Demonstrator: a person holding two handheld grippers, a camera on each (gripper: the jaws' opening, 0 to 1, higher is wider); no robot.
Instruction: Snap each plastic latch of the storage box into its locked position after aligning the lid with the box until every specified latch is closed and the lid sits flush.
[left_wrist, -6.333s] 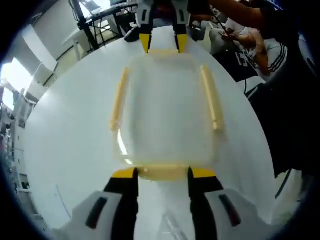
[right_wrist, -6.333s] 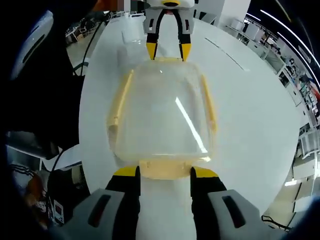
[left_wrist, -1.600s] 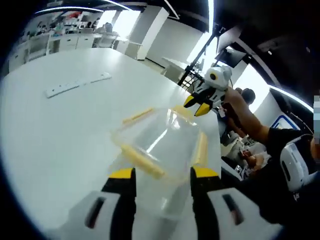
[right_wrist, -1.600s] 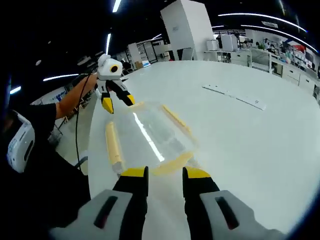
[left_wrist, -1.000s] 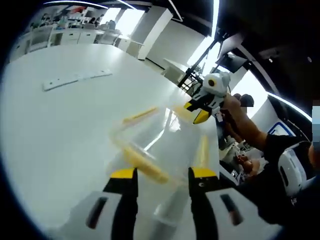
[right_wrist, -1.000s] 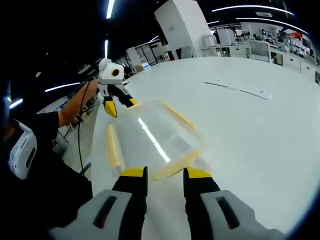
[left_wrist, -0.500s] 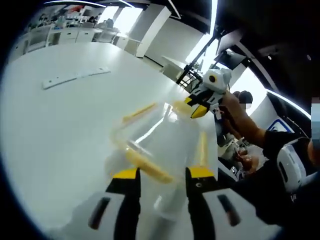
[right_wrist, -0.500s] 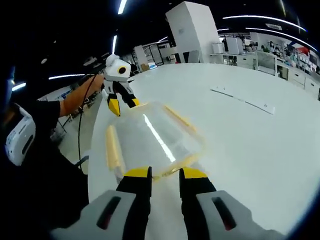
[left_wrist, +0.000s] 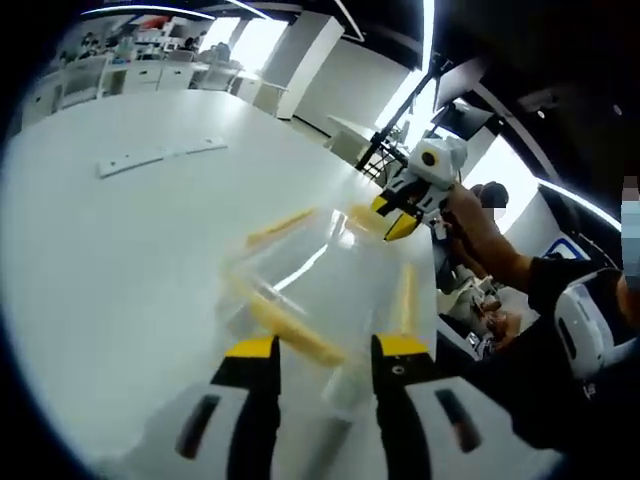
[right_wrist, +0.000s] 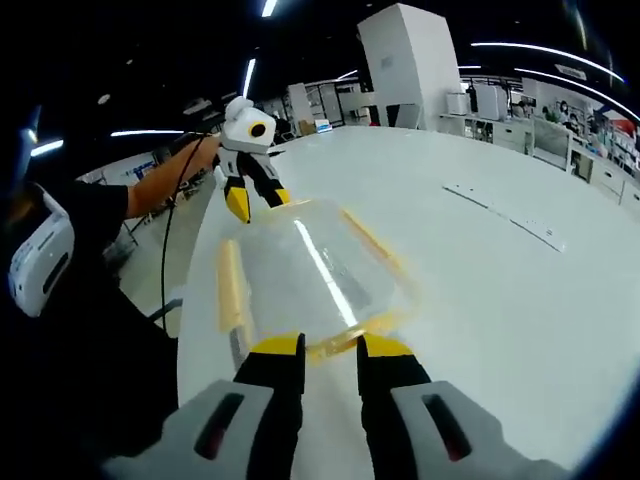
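Note:
A clear storage box (left_wrist: 330, 275) with its lid on and yellow latches stands on the white table (left_wrist: 130, 250). My left gripper (left_wrist: 324, 348) is open at the box's near end. A yellow end latch (left_wrist: 295, 335) runs slantwise just ahead of its jaws. At the far end my right gripper (left_wrist: 393, 215), held by a hand, is at the opposite latch. In the right gripper view the box (right_wrist: 310, 270) lies ahead. My right gripper (right_wrist: 330, 346) has narrow jaws pinching the near end latch (right_wrist: 350, 335). The left gripper (right_wrist: 255, 203) sits at the far end. I cannot tell whether the box is lifted.
Long yellow side latches (right_wrist: 228, 285) (right_wrist: 365, 240) run along both box sides. A person's sleeve and body (right_wrist: 70, 330) stand close at the table edge. A flat white strip (left_wrist: 160, 155) lies far out on the table. Desks and shelving stand beyond.
The right gripper's jaws have closed in slightly on the near latch. Both views have shifted a little with the hands. The box keeps its place between the grippers.

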